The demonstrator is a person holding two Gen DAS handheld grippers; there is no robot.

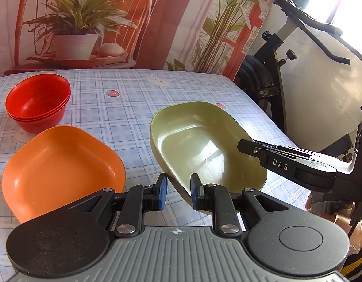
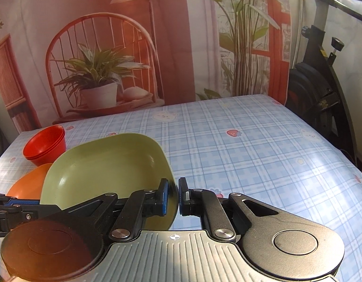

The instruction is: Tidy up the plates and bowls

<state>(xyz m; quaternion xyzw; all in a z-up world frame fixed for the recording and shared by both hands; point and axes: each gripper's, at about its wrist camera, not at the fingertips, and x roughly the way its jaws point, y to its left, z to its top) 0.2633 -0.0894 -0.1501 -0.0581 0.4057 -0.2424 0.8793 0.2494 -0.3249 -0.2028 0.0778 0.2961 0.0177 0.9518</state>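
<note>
Olive-green and glossy, a deep rounded-square plate (image 1: 204,145) hangs tilted above the bench (image 1: 134,108), one rim raised so its flat floor faces the left wrist camera and catches window glare. The right tool (image 2: 173,195) pinches the plate's near rim, a blue-padded finger inside the wall and the other outside, closed onto the plastic; in the left view this same tool (image 1: 246,146) reaches in from the right, its black arm lettered "DAS". The left tool (image 1: 178,191) sits at the plate's lower edge with its blue pads (image 1: 162,195) parted, the rim passing between them; whether either pad touches the plate cannot be told.

An orange plate (image 1: 61,171) of the same rounded-square shape lies just to the left of the green one, matte, empty and slightly tipped toward the camera. Behind it stand red bowls (image 1: 37,103), nested in a stack with three rims showing, close to the orange plate's far edge. From the right wrist view the green plate (image 2: 105,171) overlaps the orange plate (image 2: 28,183), with the red bowls (image 2: 46,144) beyond.

A blue plaid cloth (image 2: 251,155) printed with strawberries and bunnies covers the bench. A printed backdrop (image 2: 124,47) of a chair and potted plants hangs behind, and an exercise bike (image 2: 319,89) stands at right.
</note>
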